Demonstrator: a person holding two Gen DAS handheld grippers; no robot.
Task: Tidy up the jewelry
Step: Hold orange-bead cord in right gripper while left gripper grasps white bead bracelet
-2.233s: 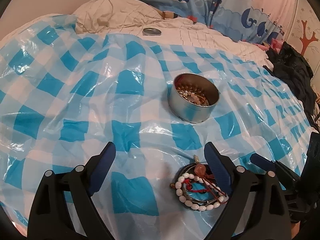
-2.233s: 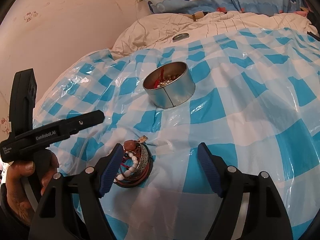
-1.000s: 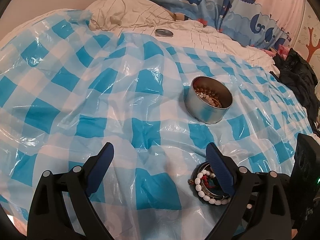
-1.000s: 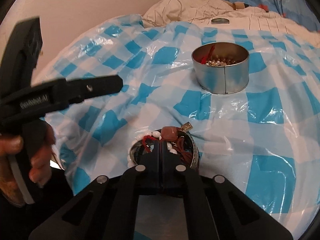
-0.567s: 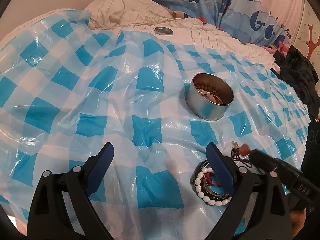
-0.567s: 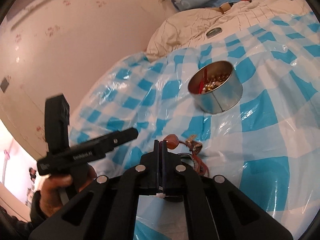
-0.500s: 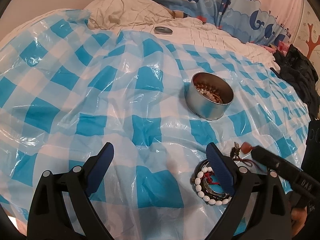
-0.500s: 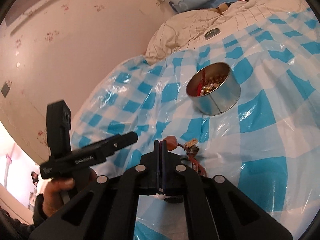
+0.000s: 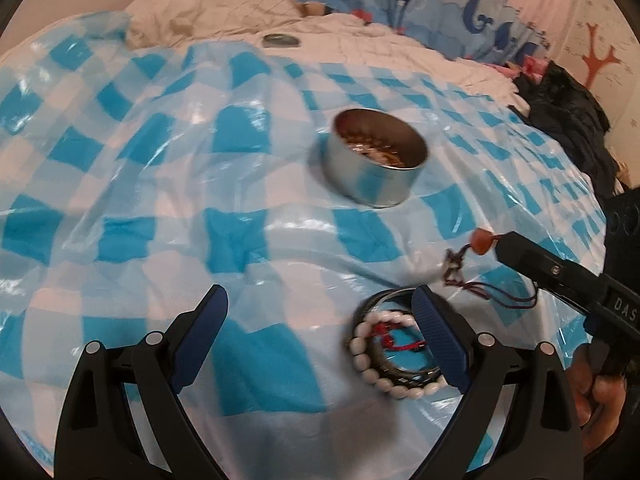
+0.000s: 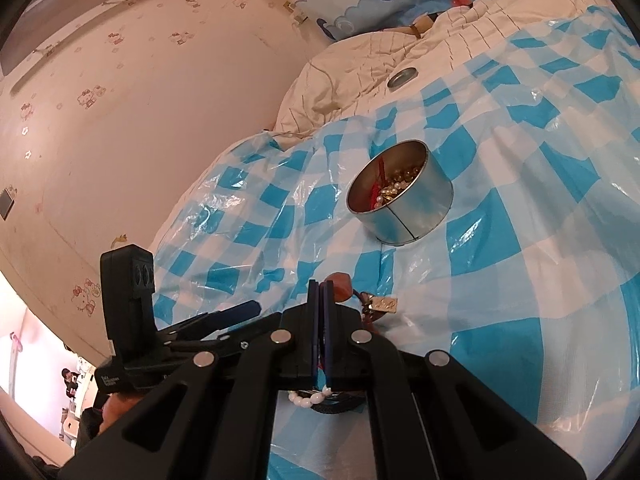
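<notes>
Two grippers over the checkered plastic sheet [image 9: 248,240]: right gripper [image 10: 320,300] clenched on a corded pendant with an orange stone [image 9: 482,241], lifted clear; left gripper [image 9: 320,332] spread wide, grasping nothing, beside the white bead bracelet [image 9: 380,364] and dark bangles. Beyond, toward the sheet's middle, the open round tin [image 9: 374,168] with beads inside; past its far edge, a small lid [image 9: 280,41] on the quilt. Plenty of bare sheet leftward.

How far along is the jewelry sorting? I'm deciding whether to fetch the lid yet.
Done: the tin already holds beads and a red cord. In hand: the right gripper is shut on a cord necklace with an orange stone. Left: a white bead bracelet and bangles beside the open left gripper.
</notes>
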